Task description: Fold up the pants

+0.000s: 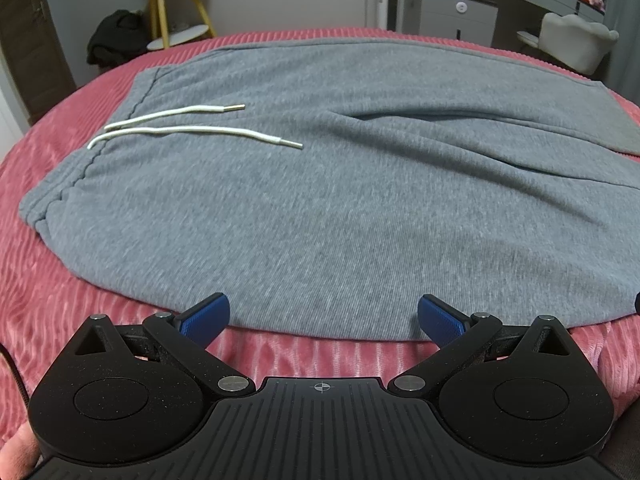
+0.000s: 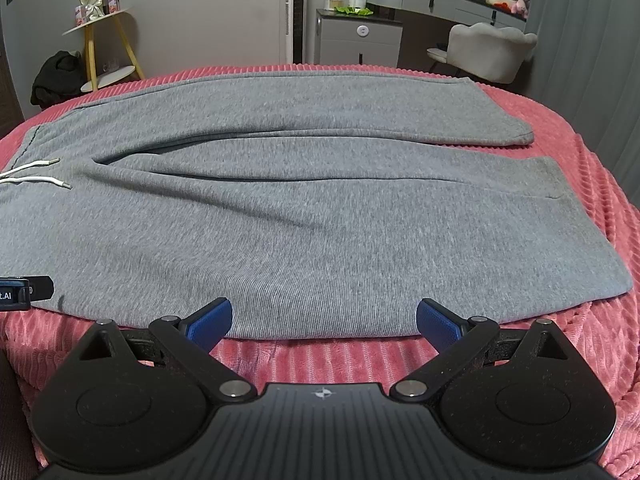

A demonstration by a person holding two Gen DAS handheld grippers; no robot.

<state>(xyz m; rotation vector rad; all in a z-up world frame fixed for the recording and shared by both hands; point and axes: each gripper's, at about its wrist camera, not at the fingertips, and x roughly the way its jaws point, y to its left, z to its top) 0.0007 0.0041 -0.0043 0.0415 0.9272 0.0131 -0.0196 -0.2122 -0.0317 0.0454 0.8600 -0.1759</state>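
- Left wrist view: the left gripper (image 1: 323,322) stood with its blue pads (image 1: 206,319) spread wide and nothing between them, just short of the near edge of the grey pants (image 1: 320,200).
- The pants lay flat on a pink ribbed blanket (image 1: 60,300), waistband toward 9 o'clock and legs running off toward 3 o'clock.
- Two white drawstrings (image 1: 192,132) rested on the cloth at about 10 o'clock, their metal tips pointing toward 3 o'clock.
- A yellow-legged side table (image 1: 176,4) stood beyond the bed at 11 o'clock, a pale chair (image 1: 576,40) at 2 o'clock.
- Right wrist view: the right gripper (image 2: 324,322) was likewise parted wide and held nothing, its pads at the pants' (image 2: 320,220) near hem line.
- Both legs showed side by side, cuffs toward 3 o'clock, the farther leg ending at about 2 o'clock.
- The other gripper's black tip (image 2: 28,290) showed at 9 o'clock, by the pants' near edge.
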